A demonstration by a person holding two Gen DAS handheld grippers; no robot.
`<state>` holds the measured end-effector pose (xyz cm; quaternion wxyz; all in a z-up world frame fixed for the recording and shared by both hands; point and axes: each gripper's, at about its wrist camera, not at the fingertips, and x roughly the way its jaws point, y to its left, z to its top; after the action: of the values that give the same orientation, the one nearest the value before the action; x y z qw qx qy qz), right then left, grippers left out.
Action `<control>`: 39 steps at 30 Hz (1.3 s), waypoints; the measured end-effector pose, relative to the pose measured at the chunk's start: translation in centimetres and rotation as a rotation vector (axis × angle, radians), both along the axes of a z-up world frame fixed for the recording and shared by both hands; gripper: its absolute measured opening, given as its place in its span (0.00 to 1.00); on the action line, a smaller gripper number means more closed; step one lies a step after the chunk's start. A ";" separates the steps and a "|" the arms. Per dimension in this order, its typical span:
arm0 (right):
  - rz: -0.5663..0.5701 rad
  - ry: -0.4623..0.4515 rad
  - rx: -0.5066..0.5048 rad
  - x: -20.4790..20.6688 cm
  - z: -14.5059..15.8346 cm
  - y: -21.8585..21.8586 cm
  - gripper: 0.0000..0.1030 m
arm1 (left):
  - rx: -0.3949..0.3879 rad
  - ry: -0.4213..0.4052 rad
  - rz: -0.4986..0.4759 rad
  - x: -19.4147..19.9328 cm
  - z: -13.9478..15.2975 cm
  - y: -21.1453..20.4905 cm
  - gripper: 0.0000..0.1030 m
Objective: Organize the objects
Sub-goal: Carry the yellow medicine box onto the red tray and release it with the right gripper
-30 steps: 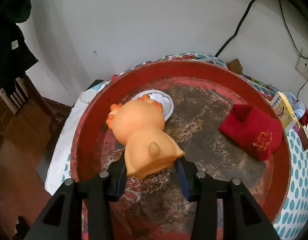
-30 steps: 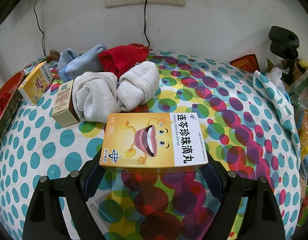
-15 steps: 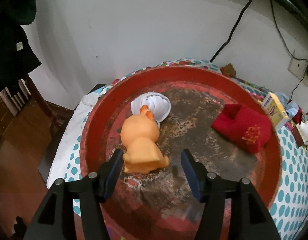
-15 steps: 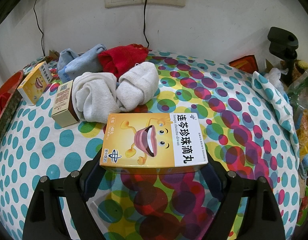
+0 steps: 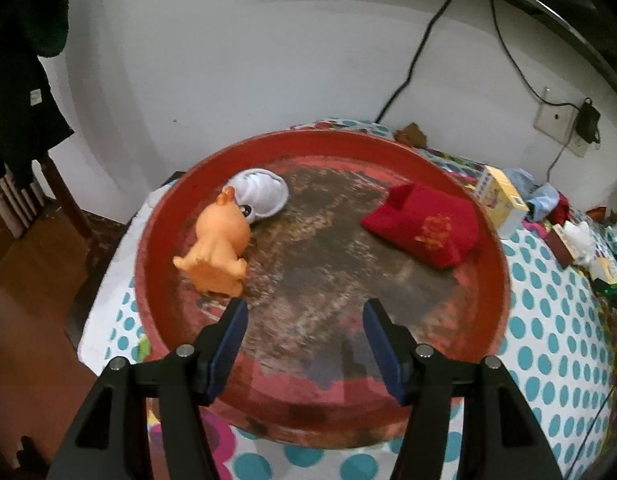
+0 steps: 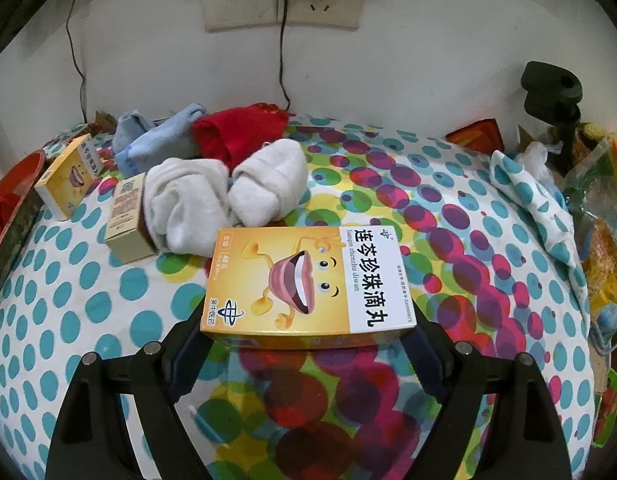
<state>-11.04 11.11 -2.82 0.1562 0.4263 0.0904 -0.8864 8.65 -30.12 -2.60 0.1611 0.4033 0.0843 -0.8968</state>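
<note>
Orange rubber duck toy [image 5: 216, 248] lies in the round red tray [image 5: 496, 264], left of frame centre. Left gripper [image 5: 304, 320] hangs spread and empty. Right gripper [image 6: 308, 344] pinches a yellow cardboard medicine box [image 6: 308, 284].

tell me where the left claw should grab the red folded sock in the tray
Grip the red folded fabric sock across its thick rolled end nearest the round red tray's rim, coming down from above. It lies flat, so side access is poor. The left claw is open and empty, short of it.
</note>
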 end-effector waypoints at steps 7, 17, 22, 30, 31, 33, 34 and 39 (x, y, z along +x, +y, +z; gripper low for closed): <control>0.091 0.046 -0.041 2.2 4.0 -0.7 0.82 | 0.003 0.008 -0.004 0.3 -0.3 0.7 0.60; 0.410 0.085 -0.075 8.2 7.0 -13.5 0.82 | -0.004 0.047 0.027 2.5 1.7 -0.4 0.60; 0.557 0.108 -0.084 11.0 7.7 -20.6 0.82 | -0.026 0.073 0.052 3.9 2.9 -1.5 0.61; 0.730 0.085 -0.047 13.3 6.9 -29.3 0.82 | 0.005 0.096 0.097 4.9 3.6 -3.5 0.61; 0.738 0.067 -0.046 13.2 6.5 -30.1 0.82 | 0.017 0.097 0.100 4.9 3.6 -3.7 0.61; 0.743 0.010 -0.045 12.4 5.4 -31.3 0.82 | 0.033 0.096 0.111 5.0 3.3 -4.1 0.61; 0.740 -0.010 -0.038 12.0 4.9 -31.7 0.82 | 0.039 0.096 0.114 5.0 3.2 -4.2 0.61; 0.702 0.032 0.058 10.3 3.2 -33.1 0.82 | 0.056 0.090 0.120 4.7 2.8 -4.4 0.61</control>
<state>-0.70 -22.02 0.34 0.4378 0.3597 0.2589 -0.7822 13.38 -34.50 0.21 0.1993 0.3613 0.1403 -0.9000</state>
